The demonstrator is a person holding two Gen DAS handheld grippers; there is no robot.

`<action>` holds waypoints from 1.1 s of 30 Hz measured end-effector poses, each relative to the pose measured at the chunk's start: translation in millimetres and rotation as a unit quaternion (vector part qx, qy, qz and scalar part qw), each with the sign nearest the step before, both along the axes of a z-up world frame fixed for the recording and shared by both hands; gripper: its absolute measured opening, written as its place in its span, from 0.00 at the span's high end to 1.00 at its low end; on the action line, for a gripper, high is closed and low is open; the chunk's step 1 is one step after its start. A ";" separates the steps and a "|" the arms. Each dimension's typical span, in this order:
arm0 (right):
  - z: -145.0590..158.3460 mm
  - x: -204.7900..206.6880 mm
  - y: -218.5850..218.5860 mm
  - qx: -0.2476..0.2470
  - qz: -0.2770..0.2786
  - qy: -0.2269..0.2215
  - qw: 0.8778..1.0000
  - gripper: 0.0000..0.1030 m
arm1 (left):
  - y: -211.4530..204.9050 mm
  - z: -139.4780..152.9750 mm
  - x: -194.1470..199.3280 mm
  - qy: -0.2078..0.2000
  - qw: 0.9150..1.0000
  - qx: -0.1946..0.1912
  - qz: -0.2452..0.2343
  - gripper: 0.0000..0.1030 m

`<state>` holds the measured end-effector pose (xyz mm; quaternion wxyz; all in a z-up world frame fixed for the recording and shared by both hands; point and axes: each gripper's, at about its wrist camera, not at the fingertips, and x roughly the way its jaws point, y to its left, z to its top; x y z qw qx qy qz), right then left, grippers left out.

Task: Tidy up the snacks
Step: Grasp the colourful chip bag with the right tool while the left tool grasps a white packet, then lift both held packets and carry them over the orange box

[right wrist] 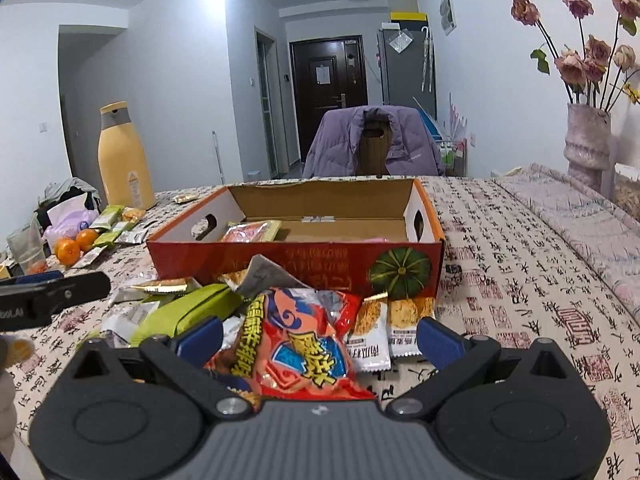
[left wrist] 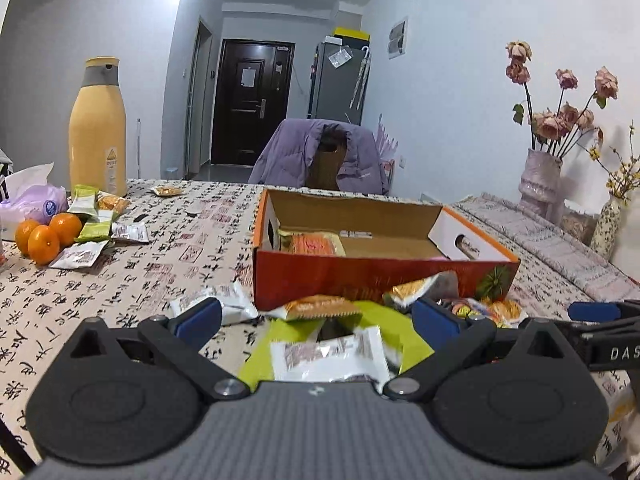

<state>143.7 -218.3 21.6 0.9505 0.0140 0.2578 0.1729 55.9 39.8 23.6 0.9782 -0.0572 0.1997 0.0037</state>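
An open red cardboard box (left wrist: 360,276) (right wrist: 312,256) stands mid-table with a few snack packs inside. A heap of snack packets lies in front of it. My left gripper (left wrist: 316,316) is open above a white packet (left wrist: 328,356) and a green pack (left wrist: 376,320); nothing is clamped. My right gripper (right wrist: 318,332) is open too, its blue pads either side of a large red snack bag (right wrist: 308,340), apart from it. White-and-orange packets (right wrist: 390,328) lie beside that bag. The right gripper's tip (left wrist: 600,312) shows in the left wrist view.
At the left stand a tall yellow bottle (left wrist: 98,128), oranges (left wrist: 44,236), a tissue pack (left wrist: 36,200) and more green and white packets (left wrist: 92,224). A chair with a purple jacket (left wrist: 320,156) is behind the table. Vases with flowers (left wrist: 544,184) stand at the right.
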 end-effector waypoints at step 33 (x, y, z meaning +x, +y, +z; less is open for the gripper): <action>-26.9 38.2 16.4 0.044 0.021 0.076 0.996 0.50 | 4.4 -14.4 4.1 0.039 0.999 -0.009 -0.006 0.00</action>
